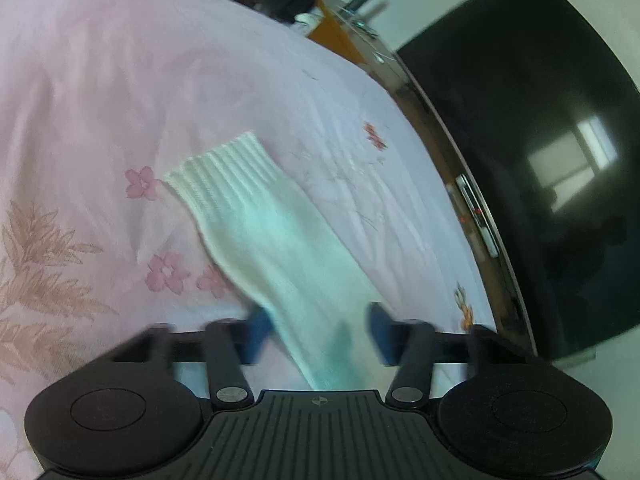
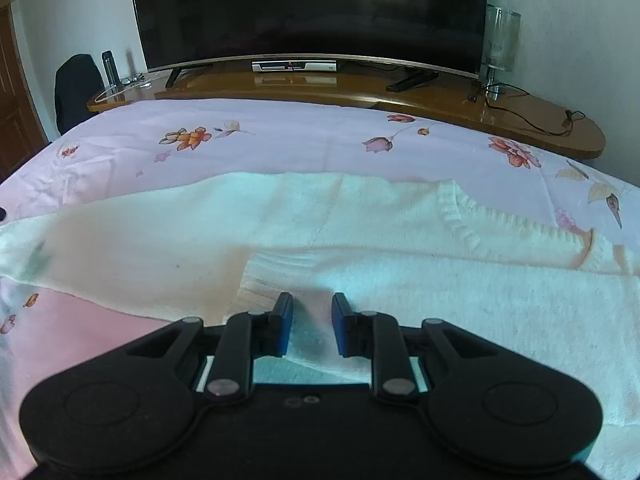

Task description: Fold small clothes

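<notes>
Bedsheet (image 2: 280,136), pink with a flower print, covers the bed and carries the work. Television (image 2: 308,8), dark and curved, stands on a wooden stand (image 2: 440,96) beyond the bed's far edge. White knit sweater (image 2: 160,240) lies spread flat across the sheet; one sleeve (image 1: 256,216) extends away from the body, with its ribbed cuff at the far end, flat on the sheet. Left gripper (image 1: 320,332) is partly open, its blue pads on either side of the sleeve; the picture is blurred there, and contact with the knit cannot be confirmed. Right gripper (image 2: 312,328) is narrowly open over a folded ribbed edge of the sweater, with knit fabric visible in the gap between the pads.
</notes>
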`<action>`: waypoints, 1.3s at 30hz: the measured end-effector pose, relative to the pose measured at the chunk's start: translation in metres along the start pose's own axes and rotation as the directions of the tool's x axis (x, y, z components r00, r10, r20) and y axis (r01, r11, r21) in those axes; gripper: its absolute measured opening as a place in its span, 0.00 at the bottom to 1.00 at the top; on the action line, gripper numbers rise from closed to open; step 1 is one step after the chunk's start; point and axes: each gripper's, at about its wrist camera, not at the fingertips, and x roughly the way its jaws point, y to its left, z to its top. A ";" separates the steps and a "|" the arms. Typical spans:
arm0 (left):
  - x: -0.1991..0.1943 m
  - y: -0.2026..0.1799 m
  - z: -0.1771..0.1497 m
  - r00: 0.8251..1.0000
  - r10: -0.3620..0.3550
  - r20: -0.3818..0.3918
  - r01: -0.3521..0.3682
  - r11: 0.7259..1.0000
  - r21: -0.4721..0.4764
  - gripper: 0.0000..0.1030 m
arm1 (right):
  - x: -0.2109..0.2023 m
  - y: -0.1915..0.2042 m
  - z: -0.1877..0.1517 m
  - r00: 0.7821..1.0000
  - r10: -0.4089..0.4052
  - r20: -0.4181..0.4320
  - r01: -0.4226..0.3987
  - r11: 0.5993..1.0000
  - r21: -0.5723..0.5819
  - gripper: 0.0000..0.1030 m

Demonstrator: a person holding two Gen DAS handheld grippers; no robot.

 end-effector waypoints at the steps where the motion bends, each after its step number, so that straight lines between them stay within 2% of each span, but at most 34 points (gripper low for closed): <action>1: 0.002 0.000 0.002 1.000 0.002 0.006 -0.002 1.000 -0.005 0.39 | -0.001 -0.001 0.000 1.000 0.003 0.000 -0.003 1.000 0.003 0.22; 3: 0.004 -0.001 0.004 1.000 0.001 0.014 -0.001 1.000 -0.004 0.37 | -0.003 -0.002 0.001 1.000 0.008 0.003 -0.008 1.000 0.003 0.23; 4: 0.005 -0.003 0.005 1.000 0.006 0.020 -0.006 1.000 -0.002 0.30 | -0.004 -0.002 0.001 1.000 0.008 0.005 -0.008 1.000 0.001 0.23; 5: 0.006 -0.005 0.005 1.000 0.021 0.023 -0.021 1.000 0.008 0.03 | -0.006 -0.003 0.001 1.000 0.006 0.010 -0.006 1.000 0.000 0.23; 7: 0.006 -0.009 0.005 0.999 0.027 0.021 -0.028 0.999 0.025 0.02 | -0.010 -0.004 0.002 0.999 -0.004 0.032 0.004 1.000 0.000 0.23; 9: 0.001 -0.020 0.004 0.998 0.026 0.050 -0.030 0.996 0.084 0.02 | -0.007 -0.003 -0.001 1.000 -0.023 0.020 0.024 0.999 -0.025 0.25; 10: -0.004 -0.028 0.004 0.998 0.011 0.067 -0.019 0.993 0.120 0.02 | -0.001 -0.002 -0.003 1.000 -0.026 -0.005 0.026 0.999 -0.039 0.26; 11: -0.008 -0.038 0.004 0.997 -0.007 0.083 -0.006 0.988 0.156 0.02 | 0.000 -0.001 -0.006 1.000 -0.029 0.011 0.030 0.998 -0.055 0.26; 13: -0.019 -0.064 -0.002 0.991 -0.054 0.120 0.020 0.963 0.268 0.02 | -0.002 0.000 -0.006 1.000 -0.029 0.013 0.030 0.997 -0.065 0.26; 15: -0.028 -0.097 -0.015 0.985 -0.130 0.112 0.079 0.922 0.380 0.02 | -0.005 -0.006 -0.004 1.000 0.000 0.009 0.001 1.000 -0.023 0.26; 17: -0.035 -0.129 -0.034 0.976 -0.204 0.070 0.149 0.873 0.465 0.02 | -0.010 -0.015 -0.004 1.000 0.017 0.008 -0.017 1.000 0.023 0.25; 20: -0.041 -0.175 -0.084 0.951 -0.301 -0.076 0.291 0.780 0.555 0.02 | -0.022 -0.030 -0.005 1.000 0.006 0.021 -0.007 0.998 0.055 0.25; 22: -0.039 -0.199 -0.129 0.922 -0.328 -0.207 0.386 0.713 0.586 0.02 | -0.034 -0.044 -0.007 0.999 -0.014 0.036 0.011 0.997 0.077 0.26; 26: -0.032 -0.221 -0.223 0.856 -0.288 -0.429 0.509 0.612 0.606 0.02 | -0.062 -0.085 -0.016 0.996 -0.062 0.060 0.053 0.989 0.136 0.26; 27: -0.028 -0.224 -0.245 0.844 -0.245 -0.477 0.521 0.586 0.620 0.02 | -0.067 -0.094 -0.019 0.995 -0.077 0.061 0.067 0.987 0.148 0.26; 29: -0.018 -0.225 -0.278 0.819 -0.147 -0.554 0.531 0.557 0.638 0.03 | -0.076 -0.115 -0.029 0.995 -0.092 0.046 0.083 0.981 0.176 0.28; 31: -0.018 -0.227 -0.295 0.826 -0.080 -0.558 0.512 0.521 0.683 0.03 | -0.080 -0.131 -0.038 0.996 -0.084 0.019 0.078 0.976 0.205 0.29; 33: -0.030 -0.227 -0.300 0.831 -0.082 -0.550 0.513 0.496 0.701 0.03 | -0.085 -0.144 -0.047 0.997 -0.082 0.007 0.078 0.970 0.231 0.30; 34: -0.035 -0.228 -0.296 0.829 -0.094 -0.551 0.519 0.498 0.695 0.03 | -0.087 -0.147 -0.050 0.997 -0.078 0.006 0.074 0.968 0.242 0.31; 35: -0.039 -0.229 -0.289 0.825 -0.112 -0.554 0.527 0.509 0.681 0.07 | -0.089 -0.150 -0.053 0.998 -0.070 0.009 0.065 0.965 0.252 0.33; 36: -0.042 -0.231 -0.282 0.826 -0.131 -0.548 0.527 0.525 0.668 0.24 | -0.090 -0.150 -0.054 0.998 -0.064 0.012 0.059 0.964 0.259 0.36; 37: -0.047 -0.231 -0.271 0.834 -0.155 -0.529 0.517 0.554 0.653 0.39 | -0.092 -0.149 -0.055 0.998 -0.060 0.017 0.053 0.965 0.258 0.41; 38: -0.055 -0.226 -0.264 0.848 -0.171 -0.502 0.500 0.573 0.650 0.75 | -0.091 -0.145 -0.053 0.998 -0.052 0.025 0.045 0.968 0.246 0.42; 39: -0.061 -0.223 -0.256 0.866 -0.190 -0.462 0.478 0.587 0.653 0.91 | -0.094 -0.139 -0.053 0.998 -0.045 0.033 0.036 0.973 0.227 0.43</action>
